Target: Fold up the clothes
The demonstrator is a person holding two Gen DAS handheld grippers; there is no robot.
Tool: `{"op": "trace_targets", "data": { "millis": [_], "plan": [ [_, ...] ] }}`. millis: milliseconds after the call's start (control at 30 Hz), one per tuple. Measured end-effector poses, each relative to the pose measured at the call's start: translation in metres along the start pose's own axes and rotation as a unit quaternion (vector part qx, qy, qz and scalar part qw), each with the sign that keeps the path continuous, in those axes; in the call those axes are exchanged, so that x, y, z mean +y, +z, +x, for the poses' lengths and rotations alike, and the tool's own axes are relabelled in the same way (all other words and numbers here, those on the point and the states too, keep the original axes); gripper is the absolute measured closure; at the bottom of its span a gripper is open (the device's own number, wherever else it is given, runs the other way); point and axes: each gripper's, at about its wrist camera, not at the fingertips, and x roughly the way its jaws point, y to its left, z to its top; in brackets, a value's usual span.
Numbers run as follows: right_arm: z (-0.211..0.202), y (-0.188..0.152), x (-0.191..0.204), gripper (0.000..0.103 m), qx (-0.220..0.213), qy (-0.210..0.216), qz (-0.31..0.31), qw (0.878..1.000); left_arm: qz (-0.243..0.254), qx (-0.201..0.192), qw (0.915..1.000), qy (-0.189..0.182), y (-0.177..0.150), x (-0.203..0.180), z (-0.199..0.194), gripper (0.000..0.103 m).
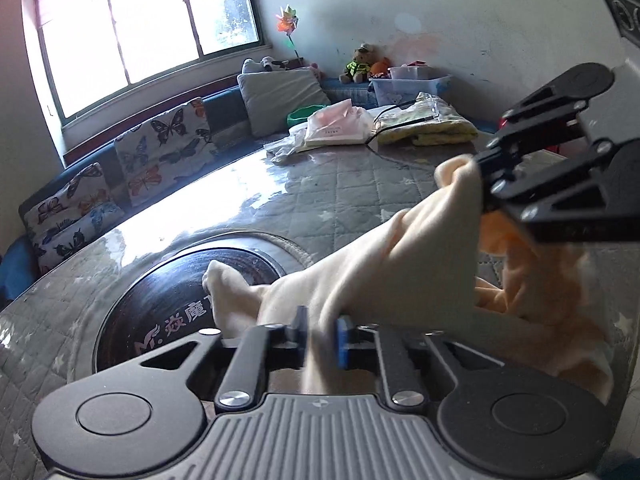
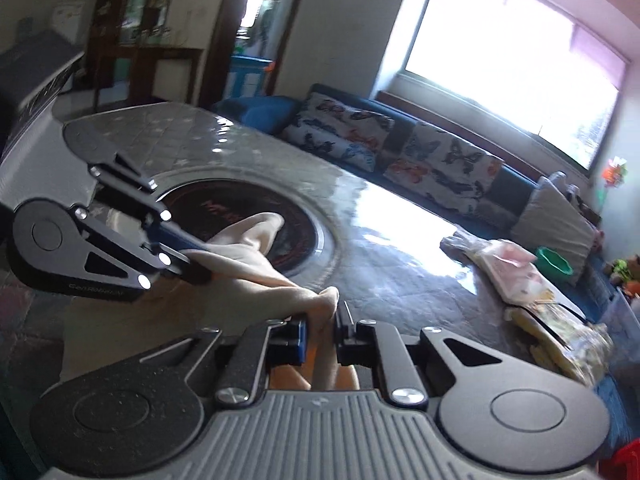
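Observation:
A cream garment (image 1: 400,256) with a peach-orange part (image 1: 540,288) hangs stretched between my two grippers above the table. My left gripper (image 1: 322,340) is shut on one edge of it, low in the left wrist view. My right gripper (image 1: 478,176) pinches a corner higher up at the right. In the right wrist view the right gripper (image 2: 322,332) is shut on a bunched fold of the garment (image 2: 248,256), and the left gripper (image 2: 192,268) grips it from the left. A loose sleeve end (image 1: 224,280) droops onto the black disc.
The round table (image 1: 320,184) has a glossy quilted grey cover and a black disc (image 1: 168,292) in its middle. Plastic-wrapped packets (image 1: 340,126), folded yellow cloth (image 1: 432,124) and a black cable (image 1: 384,136) lie at its far side. Behind it stands a sofa with butterfly cushions (image 1: 168,144).

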Motion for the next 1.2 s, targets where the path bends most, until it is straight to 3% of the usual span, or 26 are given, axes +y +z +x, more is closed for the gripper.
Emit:
{"op": "trace_targets", "data": {
  "millis": [200, 400, 500, 600, 700, 933, 1200],
  "plan": [
    [-0.017, -0.016, -0.033, 0.092, 0.005, -0.077, 0.069, 0.995, -0.039, -0.022, 0.9987, 0.025, -0.004, 0.019, -0.015, 0.097],
    [-0.027, -0.046, -0.075, 0.092, 0.029, -0.151, 0.157, 0.976, -0.099, -0.037, 0.9928, 0.056, -0.014, 0.048, -0.041, 0.097],
    [-0.023, -0.061, -0.086, 0.091, 0.061, -0.168, 0.182, 0.967, -0.128, -0.037, 0.9887, 0.069, -0.025, 0.061, -0.056, 0.097],
    [-0.019, -0.076, -0.091, 0.088, 0.093, -0.165, 0.213, 0.959, -0.154, -0.033, 0.9840, 0.082, -0.039, 0.072, -0.072, 0.097],
    [-0.020, -0.086, -0.093, 0.077, 0.117, -0.150, 0.228, 0.955, -0.185, -0.026, 0.9778, 0.096, -0.054, 0.083, -0.093, 0.097],
    [-0.041, -0.091, -0.078, 0.066, 0.134, -0.066, 0.229, 0.962, -0.225, -0.009, 0.9655, 0.130, -0.080, 0.098, -0.138, 0.097],
    [-0.077, -0.082, -0.062, 0.060, 0.122, -0.028, 0.202, 0.971, -0.258, 0.062, 0.9502, 0.163, -0.120, 0.105, -0.161, 0.097]
  ]
}}
